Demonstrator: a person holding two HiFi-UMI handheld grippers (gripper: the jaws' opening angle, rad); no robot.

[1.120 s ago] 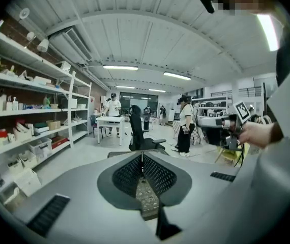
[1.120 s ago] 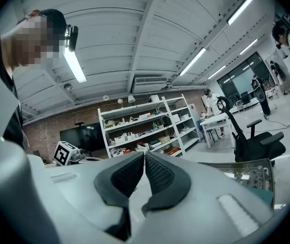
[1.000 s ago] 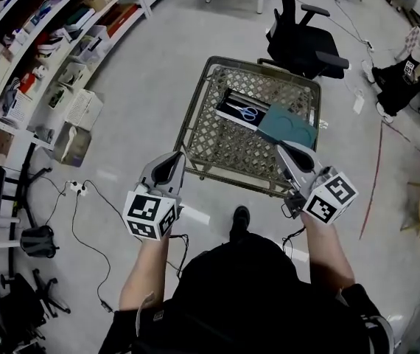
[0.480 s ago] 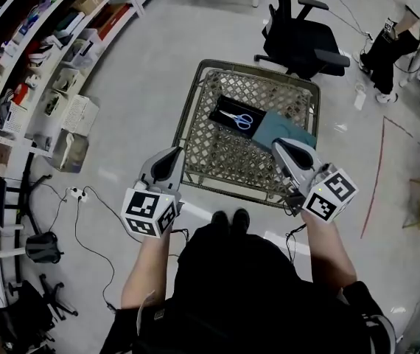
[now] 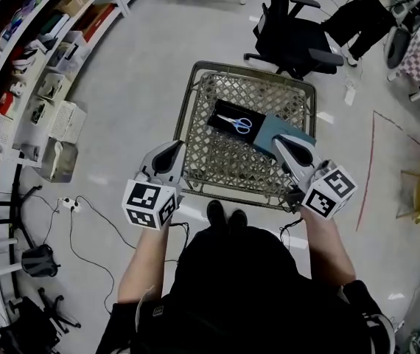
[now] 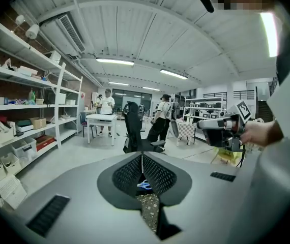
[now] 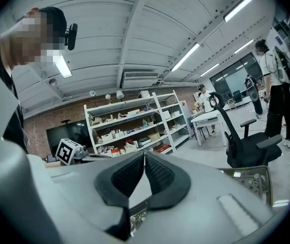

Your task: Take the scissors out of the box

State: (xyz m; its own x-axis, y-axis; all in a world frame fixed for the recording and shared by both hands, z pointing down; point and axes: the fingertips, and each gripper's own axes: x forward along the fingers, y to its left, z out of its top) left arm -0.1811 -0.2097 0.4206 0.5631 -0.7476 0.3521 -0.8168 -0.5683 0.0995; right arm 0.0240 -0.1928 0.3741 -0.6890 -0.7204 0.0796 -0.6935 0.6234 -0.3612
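The person stands at the near edge of a wire cart, with both arms stretched forward over it. The left gripper is above the near left corner of the cart and the right gripper is above its right side, well apart from the left one. In the left gripper view the two jaws are pressed together at the tips and nothing is between them; through the small gap lower down only the cart mesh and a bit of blue handle show. In the right gripper view the jaws also meet at the tips, with nothing between the pads. In the head view a black box lies open on the cart bottom, about in the middle and a little toward the far edge. The scissors, with blue handles, lie flat inside the box, and no gripper touches them. A teal flat piece lies just beside the box, toward the right edge, partly under the right gripper in this view. Beyond the far edge of the cart a black chair stands on the grey floor. Shelves with boxes run along the left side. In the left gripper view some people stand far back, near a white table.
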